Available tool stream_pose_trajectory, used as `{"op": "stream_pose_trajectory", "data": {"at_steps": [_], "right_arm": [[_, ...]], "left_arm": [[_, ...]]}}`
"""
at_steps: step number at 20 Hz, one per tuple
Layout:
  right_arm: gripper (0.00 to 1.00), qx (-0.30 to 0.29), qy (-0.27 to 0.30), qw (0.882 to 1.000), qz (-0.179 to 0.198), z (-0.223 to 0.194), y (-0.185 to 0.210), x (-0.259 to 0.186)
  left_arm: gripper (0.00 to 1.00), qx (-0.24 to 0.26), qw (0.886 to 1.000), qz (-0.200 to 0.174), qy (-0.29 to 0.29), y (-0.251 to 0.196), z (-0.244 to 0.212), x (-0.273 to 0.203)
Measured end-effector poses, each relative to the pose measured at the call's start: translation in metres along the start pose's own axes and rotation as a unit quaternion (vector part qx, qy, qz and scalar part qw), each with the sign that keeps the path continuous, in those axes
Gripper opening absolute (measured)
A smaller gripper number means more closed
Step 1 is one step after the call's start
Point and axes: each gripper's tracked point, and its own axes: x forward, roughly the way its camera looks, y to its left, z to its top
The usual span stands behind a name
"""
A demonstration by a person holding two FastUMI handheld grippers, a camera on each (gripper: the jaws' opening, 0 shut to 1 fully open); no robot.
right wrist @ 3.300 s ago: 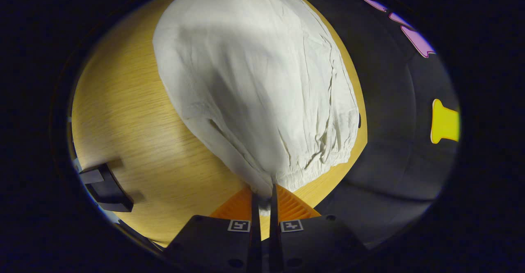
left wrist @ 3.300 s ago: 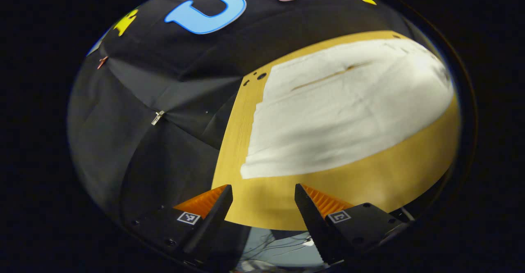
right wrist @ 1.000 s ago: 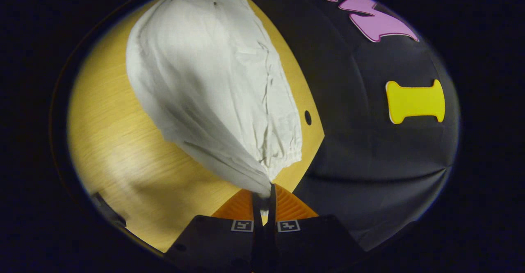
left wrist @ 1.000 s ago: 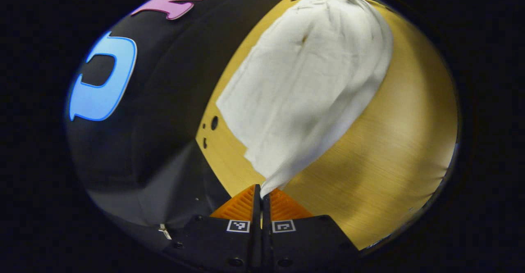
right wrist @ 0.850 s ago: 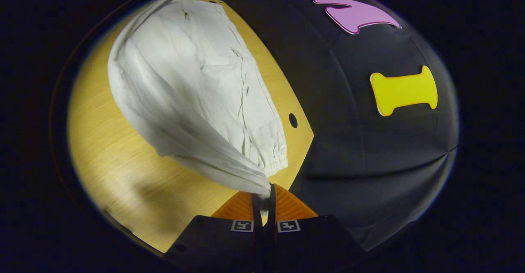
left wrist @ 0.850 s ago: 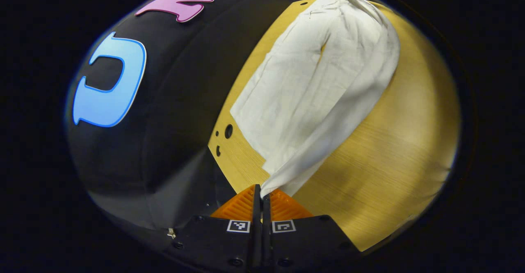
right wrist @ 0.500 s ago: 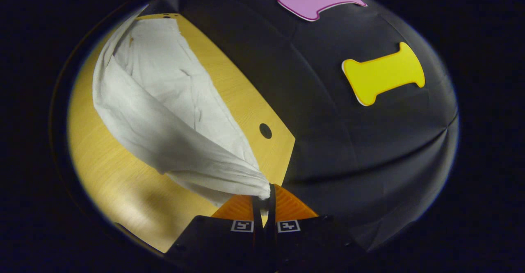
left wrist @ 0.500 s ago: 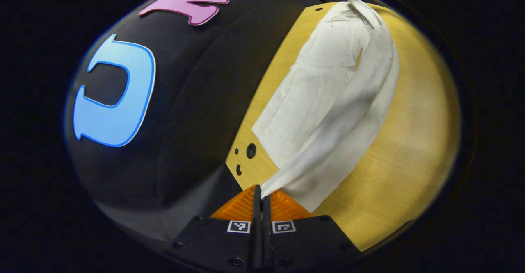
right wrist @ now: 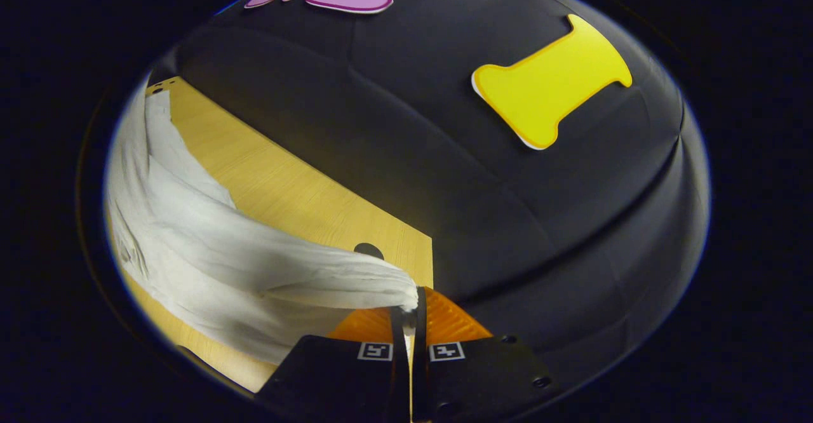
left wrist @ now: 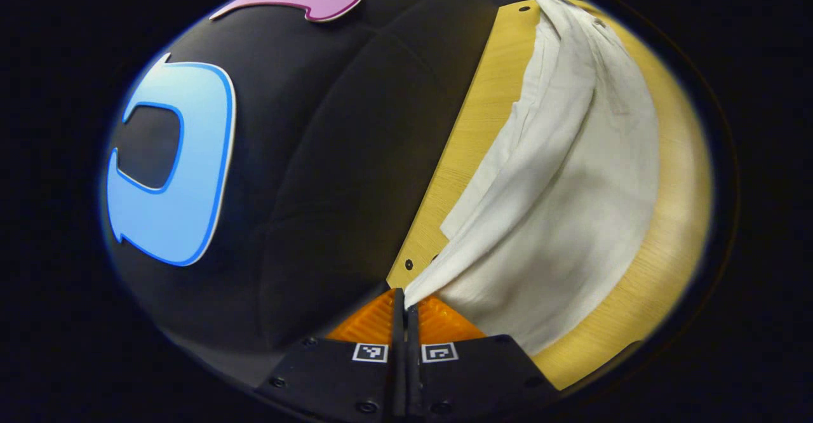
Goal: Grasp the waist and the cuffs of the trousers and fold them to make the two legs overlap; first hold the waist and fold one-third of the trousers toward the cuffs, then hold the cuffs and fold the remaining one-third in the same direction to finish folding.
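Note:
White trousers (left wrist: 565,181) lie on the wooden table (left wrist: 473,118), with the near leg lifted and carried over the far leg. In the left gripper view my left gripper (left wrist: 404,296) is shut on a cuff corner, and the cloth stretches away to the upper right. In the right gripper view my right gripper (right wrist: 411,301) is shut on the waist edge of the same trousers (right wrist: 209,245), which sweep away to the left. A strip of the lower leg (left wrist: 508,150) still shows under the raised fold.
The booth's black cloth wall (left wrist: 330,156) stands close behind the table's far edge. Small round holes (left wrist: 408,263) mark the tabletop near the cuff, and another hole (right wrist: 368,249) sits by the waist. Bare wood (right wrist: 279,188) runs between the trousers and the wall.
The left gripper went from open to shut on the cuff. Both grippers have since swung the lifted leg toward the wall, over the other leg, and the wall takes up more of both views.

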Motion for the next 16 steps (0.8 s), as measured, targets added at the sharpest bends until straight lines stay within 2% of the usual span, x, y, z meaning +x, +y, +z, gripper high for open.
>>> {"op": "stream_pose_trajectory", "data": {"at_steps": [3,5,7,8,9,10,12,13,16], "right_arm": [[0.07,0.017,0.037,0.999,0.013,-0.014,0.017,0.031],[0.15,0.036,0.061,0.997,0.025,-0.027,0.023,0.037],[0.25,0.082,0.088,0.992,0.036,-0.04,0.019,0.046],[0.36,0.113,0.099,0.988,0.041,-0.042,0.018,0.047],[0.58,0.144,0.108,0.982,0.05,-0.045,0.019,0.047],[0.8,0.168,0.11,0.978,0.054,-0.045,0.016,0.037],[0.96,0.198,0.106,0.973,0.052,-0.044,0.004,0.028],[0.97,0.215,0.102,0.97,0.057,-0.044,0.0,0.023],[0.98,0.27,0.104,0.956,0.049,-0.06,-0.012,0.007]], "left_arm": [[0.05,-0.109,0.994,0.017,0.027,-0.009,-0.012,0.027],[0.05,-0.148,0.988,0.021,0.034,-0.017,-0.01,0.034],[0.05,-0.196,0.979,0.019,0.043,-0.036,-0.01,0.038],[0.05,-0.222,0.974,0.016,0.045,-0.046,-0.011,0.037],[0.27,-0.246,0.968,0.018,0.043,-0.051,-0.007,0.032],[0.43,-0.269,0.962,0.019,0.04,-0.055,-0.003,0.028],[0.76,-0.312,0.949,0.021,0.029,-0.061,0.01,0.011],[0.92,-0.333,0.942,0.022,0.023,-0.062,0.018,0.002],[0.95,-0.384,0.923,0.027,0.002,-0.06,0.047,-0.038]]}}
